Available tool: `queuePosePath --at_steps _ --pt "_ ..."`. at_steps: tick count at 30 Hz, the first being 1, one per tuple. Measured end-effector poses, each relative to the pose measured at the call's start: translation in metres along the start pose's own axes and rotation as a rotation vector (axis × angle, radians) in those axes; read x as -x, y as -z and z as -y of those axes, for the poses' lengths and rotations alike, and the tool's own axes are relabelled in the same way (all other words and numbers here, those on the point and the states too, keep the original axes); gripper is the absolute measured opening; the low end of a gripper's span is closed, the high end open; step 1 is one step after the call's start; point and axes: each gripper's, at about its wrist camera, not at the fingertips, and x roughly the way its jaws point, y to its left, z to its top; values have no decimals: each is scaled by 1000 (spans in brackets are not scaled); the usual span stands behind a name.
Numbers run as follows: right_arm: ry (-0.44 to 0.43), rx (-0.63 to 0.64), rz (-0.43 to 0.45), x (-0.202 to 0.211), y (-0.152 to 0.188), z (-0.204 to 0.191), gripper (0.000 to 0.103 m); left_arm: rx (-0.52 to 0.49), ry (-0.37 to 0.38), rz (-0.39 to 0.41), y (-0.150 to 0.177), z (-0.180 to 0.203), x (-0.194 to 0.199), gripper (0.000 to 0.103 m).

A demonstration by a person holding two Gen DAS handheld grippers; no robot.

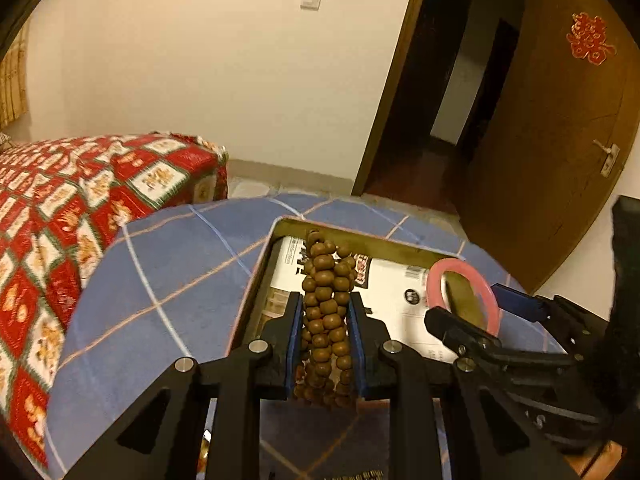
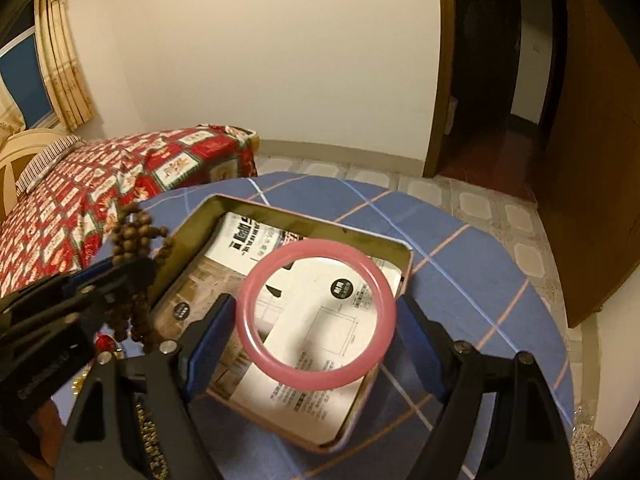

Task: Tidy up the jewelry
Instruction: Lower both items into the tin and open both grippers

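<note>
We've got the left hand-held gripper (image 1: pixel 325 334) squeezed narrow w/ both pads on a bunch of brown wooden beads (image 1: pixel 326 300), held over the tin tray (image 2: pixel 192 220) on the desk (image 2: pixel 472 280). Right hand-held gripper (image 2: pixel 316 316) is spread wide, pads clamped on opposite sides of the pink bangle (image 2: pixel 316 376), also above the tray.

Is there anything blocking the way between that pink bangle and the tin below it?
Nothing visible does. The right gripper holds the pink bangle above the open tin, which has no lid on and only printed paper lying flat inside. The beads in the left gripper hang off to one side.
</note>
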Motion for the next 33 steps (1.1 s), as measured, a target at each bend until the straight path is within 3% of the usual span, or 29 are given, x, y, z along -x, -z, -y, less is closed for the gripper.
queuePosePath --at_steps 10,16,18,20,22,33 --pt "13 15 12 -12 -1 5 84 -6 -7 -53 1 -2 -33 22" --pt "-38 11 -6 -17 -2 6 86 0 -16 -98 -3 -4 -38 24" --pt "-43 -4 9 -9 -1 7 88 2 -39 -118 -4 -4 -37 32" --pt "-47 -13 34 1 0 7 90 -6 -67 -107 -4 -3 -28 50" --pt "-47 -8 64 14 2 6 97 -8 -87 -79 -3 -3 -17 62" --pt "-78 -15 94 60 40 -11 98 -11 -135 -28 37 -1 53 64"
